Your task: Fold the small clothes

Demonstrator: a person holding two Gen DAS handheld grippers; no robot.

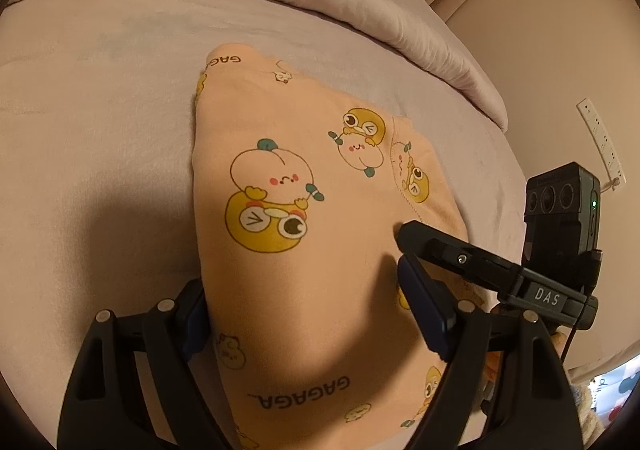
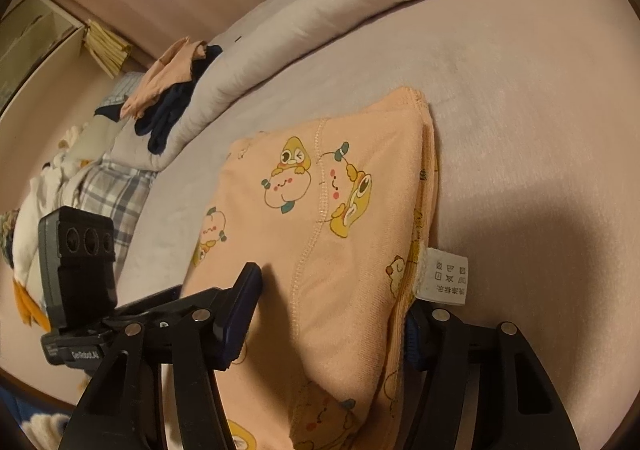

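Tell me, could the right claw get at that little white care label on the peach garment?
Probably yes. The care label hangs off the peach garment edge beside the right claw, with only bare bedsheet around it; the claw currently straddles the garment.

The peach garment (image 1: 304, 209) carries the word "GAGAGA" printed in dark capitals, once near its lower edge, upside down from the left wrist view, and again at its far top corner, where only "GAGA" shows before the cloth curls under. The right gripper (image 1: 404, 246) has a small plate reading "DAS" in white letters. In the right wrist view the left gripper's base (image 2: 74, 354) bears a label that looks like "GenRobot.AI" (small and hard to make out). A white care tag (image 2: 442, 276) on the garment's edge shows laundry symbols and a line of Chinese characters, too small to read
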